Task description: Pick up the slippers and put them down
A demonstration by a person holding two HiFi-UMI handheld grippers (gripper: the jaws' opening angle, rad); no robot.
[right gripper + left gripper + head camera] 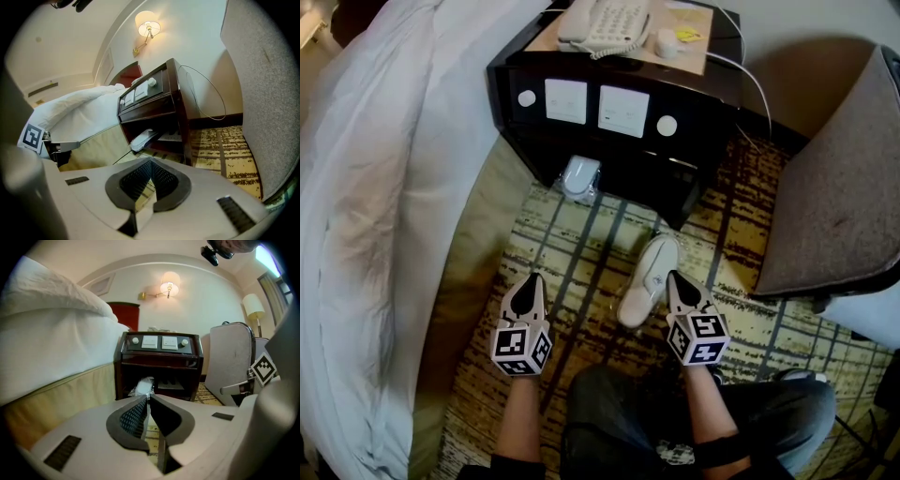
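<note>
Head view: found one loose slipper (649, 279), white, lying on the patterned carpet (581, 253) in front of the dark nightstand (703, 122). Placed just beside the tip of the right gripper (675, 281), on the side facing the other gripper; contact not determinable.

Found a wrapped slipper (579, 176), in clear plastic, sitting in the nightstand's low shelf opening, well apart from both grippers.

Noted the left gripper (530, 281) held over the carpet near the bed (384, 187), apart from the loose slipper.

Checked the left gripper view: jaws pressed together tip to tip, gripping nothing, pointed toward the wrapped slipper (143, 386) under the nightstand's switch panel.

Checked the right gripper view: jaws likewise closed on each other, empty, with the wrapped slipper (143, 137) ahead on the shelf.

Recorded a telephone (605, 23) on the nightstand top and a grey chair (834, 187) to the right of it.
</note>
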